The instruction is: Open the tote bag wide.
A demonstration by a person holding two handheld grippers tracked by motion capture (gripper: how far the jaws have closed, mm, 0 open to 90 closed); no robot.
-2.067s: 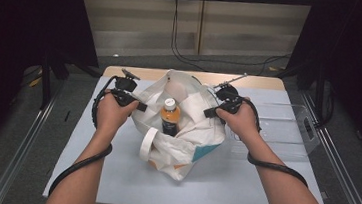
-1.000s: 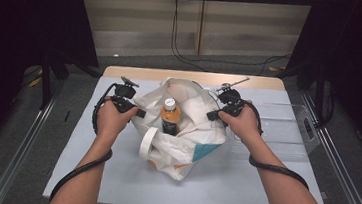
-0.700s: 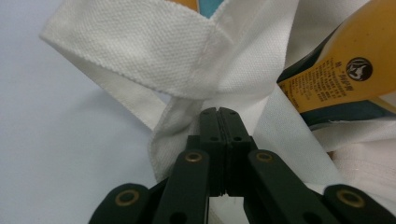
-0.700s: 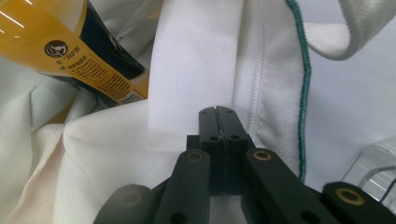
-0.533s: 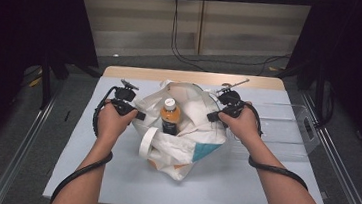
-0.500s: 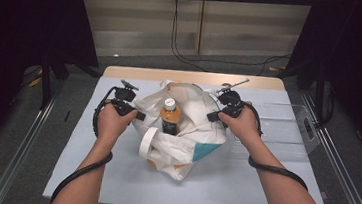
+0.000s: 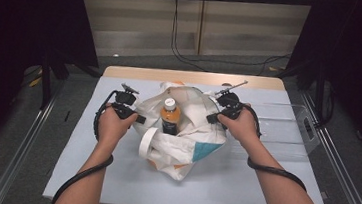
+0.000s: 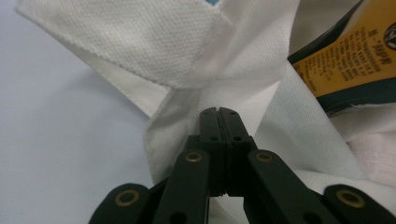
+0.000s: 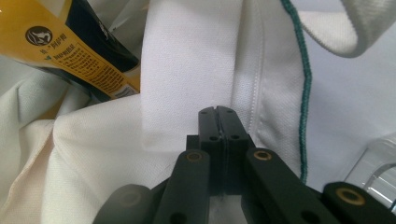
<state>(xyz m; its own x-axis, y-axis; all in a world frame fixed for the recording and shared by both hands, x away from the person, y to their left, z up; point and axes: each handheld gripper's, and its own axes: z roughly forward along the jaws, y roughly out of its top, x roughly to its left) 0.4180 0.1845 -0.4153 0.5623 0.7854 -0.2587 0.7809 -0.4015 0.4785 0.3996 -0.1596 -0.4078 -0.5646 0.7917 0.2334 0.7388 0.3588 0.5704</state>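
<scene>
White cloth bag (image 7: 181,132) mid-desk (image 7: 241,188), mouth up, bottle (image 7: 170,115) standing upright inside. Left tongs (image 7: 138,118) clamped on the bag's left rim, right tongs (image 7: 211,118) clamped on its right rim; bag lies between them, bottle roughly midway. Likely next: spread or lift along that left–right line

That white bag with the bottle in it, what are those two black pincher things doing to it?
A person holds a black two-jaw gripper in each hand. The left gripper is shut on the left side of the white cloth bag, and the right gripper is shut on its right side, so the bag's mouth is spread wide on the pale table. An orange-labelled bottle with a white cap stands upright inside the bag. A clear plastic box sits to the right.
</scene>
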